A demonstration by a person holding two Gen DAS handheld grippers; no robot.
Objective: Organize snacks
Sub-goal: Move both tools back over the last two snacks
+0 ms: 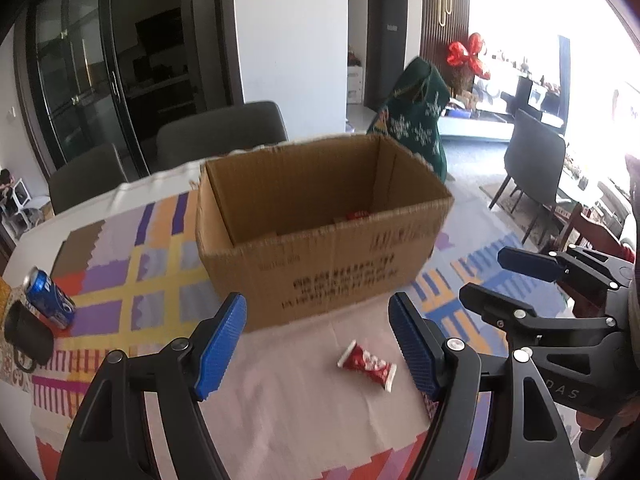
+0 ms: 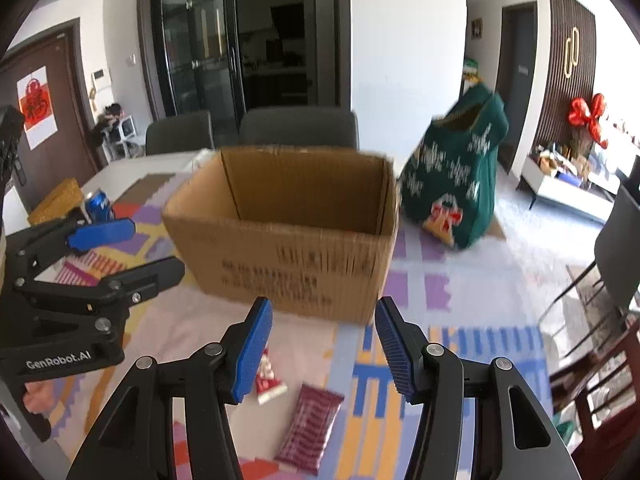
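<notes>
Patterned tablecloth (image 1: 132, 280) spread over table. Green snowflake bag (image 2: 460, 184) standing at far right table edge. Grey chairs (image 2: 298, 126) behind table. Glass doors (image 2: 196, 52) beyond. Red bow (image 1: 468, 54) against slatted wall.

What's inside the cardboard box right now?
One small red packet shows on the floor of the cardboard box; the near wall hides the rest of the bottom.

brown cardboard box (image 1: 320, 264) | red-white snack wrapper (image 1: 368, 365) | maroon packet (image 2: 310, 428) | blue can (image 1: 50, 298) | multicoloured patchwork tablecloth (image 1: 132, 280)
</notes>
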